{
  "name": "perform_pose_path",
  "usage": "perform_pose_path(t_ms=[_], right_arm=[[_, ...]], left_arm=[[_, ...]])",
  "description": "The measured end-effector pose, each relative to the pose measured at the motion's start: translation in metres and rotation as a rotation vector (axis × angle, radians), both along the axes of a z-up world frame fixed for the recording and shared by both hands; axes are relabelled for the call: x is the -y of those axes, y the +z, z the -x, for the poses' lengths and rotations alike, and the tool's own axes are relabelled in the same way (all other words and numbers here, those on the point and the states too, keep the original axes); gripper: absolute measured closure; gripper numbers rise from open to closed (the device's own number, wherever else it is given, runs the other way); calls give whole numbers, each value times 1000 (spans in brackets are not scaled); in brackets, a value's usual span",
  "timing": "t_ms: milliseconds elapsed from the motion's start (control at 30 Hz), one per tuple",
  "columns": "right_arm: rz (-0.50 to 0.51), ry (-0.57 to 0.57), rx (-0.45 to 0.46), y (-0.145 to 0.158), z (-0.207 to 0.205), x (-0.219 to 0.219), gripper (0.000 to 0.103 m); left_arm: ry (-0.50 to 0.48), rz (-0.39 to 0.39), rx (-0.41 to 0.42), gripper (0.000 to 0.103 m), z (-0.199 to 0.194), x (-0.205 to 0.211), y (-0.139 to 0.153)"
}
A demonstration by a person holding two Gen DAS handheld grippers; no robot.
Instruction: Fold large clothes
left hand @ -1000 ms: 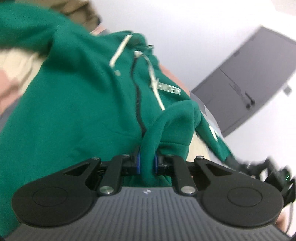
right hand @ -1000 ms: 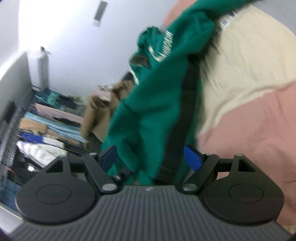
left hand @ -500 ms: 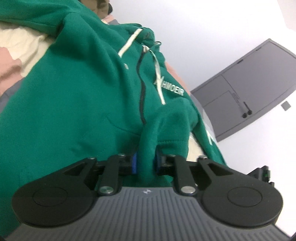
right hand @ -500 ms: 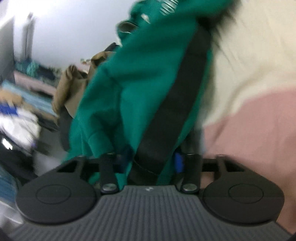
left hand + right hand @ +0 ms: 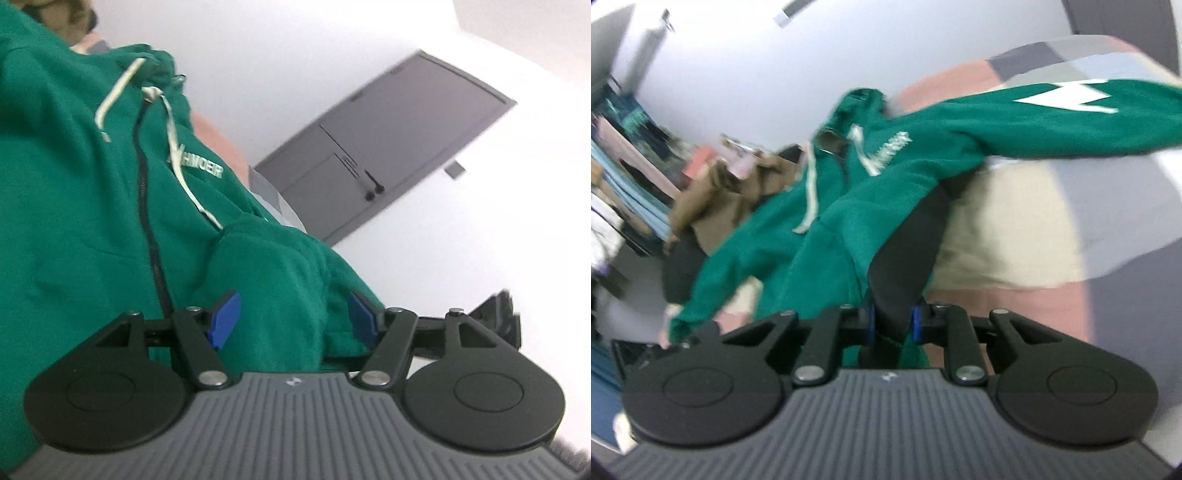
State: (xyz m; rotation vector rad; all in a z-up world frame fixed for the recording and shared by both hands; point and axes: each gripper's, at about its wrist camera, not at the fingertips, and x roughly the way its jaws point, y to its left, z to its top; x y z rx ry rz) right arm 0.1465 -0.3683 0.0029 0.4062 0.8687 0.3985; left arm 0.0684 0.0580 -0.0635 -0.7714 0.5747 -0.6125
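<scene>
1. Green zip hoodie (image 5: pixel 886 192) is lying spread over a patchwork bedspread (image 5: pixel 1015 236) of pink, cream and grey blocks, front side up, one sleeve with a white zigzag mark (image 5: pixel 1067 98) stretching off toward the right of the right wrist view.
2. Hoodie's black zipper (image 5: pixel 146 206) is running down the chest in the left wrist view; two cream drawstrings (image 5: pixel 177 158) are hanging from the neck, white chest lettering (image 5: pixel 201 168) sitting just beside the zipper.
3. A bunched fold of the green fabric (image 5: pixel 280 288) is sitting between the blue pads of the left gripper (image 5: pixel 293 319); its jaws are opening, pads standing clear of the cloth on both sides.
4. Right gripper (image 5: pixel 892 325) is closing, blue pads nearly together and pinching a black strip of the hoodie (image 5: pixel 905 266), looks like the hem band or inner facing, can't tell which; green cloth is bunching just below the pads.
5. Right wrist view is motion-blurred; the hoodie is being pulled taut from the pinched strip up toward the hood.
6. Brown garment (image 5: pixel 713 192) is lying heaped just behind the hoodie's hood end.
7. Grey door (image 5: pixel 384 147) with a dark handle is showing in the white wall (image 5: pixel 277 55) behind the bed in the left wrist view.
8. Rack of hanging clothes (image 5: pixel 613 177) is standing at the far left of the right wrist view, blurred.
</scene>
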Motion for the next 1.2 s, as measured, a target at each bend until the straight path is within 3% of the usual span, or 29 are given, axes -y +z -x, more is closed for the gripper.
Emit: perform_pose_path(t_ms=[67,200,400,467,667,833,967,1100,1200], right_arm=[[66,5,-33,8,4,15,83],[195,42,-109,3,10,32,84],[276,68,-239,-29,8,45,84],[291,64,-261,-37,4,45,83],[263,50,-275,-33,5,46,78],[269,25,-255,-20,5,40,45],[304,3,-193,-9,-1,24,45],[325,-2,-95,1,-10,0,46],[308,-5,-35,7,-18,-19,47]], left_arm=[[-17,-47,-11,33,1,13,-4],[-58,-228,-67,33,-5,46,-17],[-103,-462,-146,33,-9,88,-45],[-103,-502,-143,33,-8,93,-48],[-75,-487,-138,33,3,88,-40],[-2,-458,-109,33,16,69,-19],[79,-471,-84,33,22,51,2],[170,-531,-69,33,25,36,12],[206,-518,-75,33,23,22,15]])
